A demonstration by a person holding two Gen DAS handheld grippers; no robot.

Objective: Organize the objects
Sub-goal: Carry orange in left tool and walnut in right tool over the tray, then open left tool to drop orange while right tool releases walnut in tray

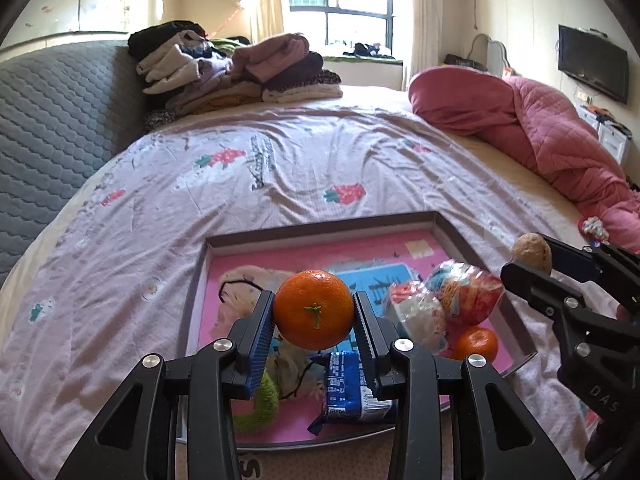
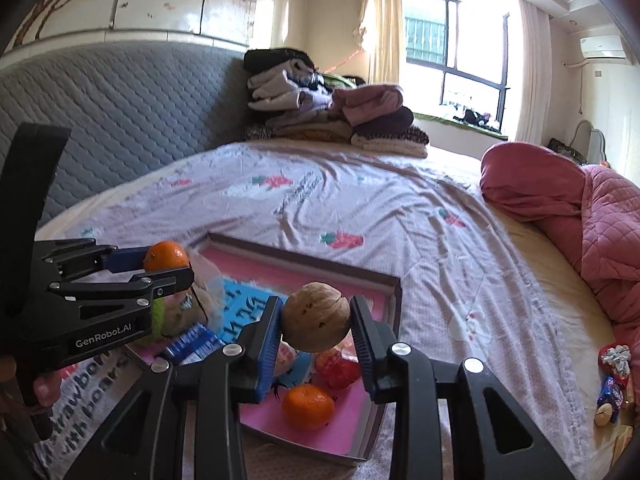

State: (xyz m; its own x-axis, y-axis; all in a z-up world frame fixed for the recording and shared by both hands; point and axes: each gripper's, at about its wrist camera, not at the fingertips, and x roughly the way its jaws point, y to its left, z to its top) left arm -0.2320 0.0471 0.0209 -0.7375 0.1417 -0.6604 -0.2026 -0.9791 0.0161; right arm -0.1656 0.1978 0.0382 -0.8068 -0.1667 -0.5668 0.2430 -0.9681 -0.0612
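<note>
My left gripper [image 1: 314, 316] is shut on an orange tangerine [image 1: 314, 311] and holds it above a shallow pink-lined tray [image 1: 320, 222] on the bed. My right gripper [image 2: 316, 320] is shut on a brown walnut [image 2: 316, 318], also above the tray [image 2: 304, 258]. Each gripper shows in the other's view: the right one [image 1: 532, 258] with the walnut [image 1: 532, 252] at the tray's right edge, the left one [image 2: 168, 264] with the tangerine [image 2: 166, 256] at the tray's left. In the tray lie a second tangerine [image 1: 478, 344], a blue snack pack [image 1: 346, 388], wrapped candies [image 1: 452, 296] and a green item [image 1: 260, 404].
The tray sits on a lilac strawberry-print sheet [image 1: 240, 184]. Folded clothes [image 1: 224, 70] are stacked at the far end by the grey headboard [image 1: 52, 120]. A pink quilt [image 1: 540, 132] lies on the right. Loose candies and a nut [image 2: 614, 384] lie on the bed to the right.
</note>
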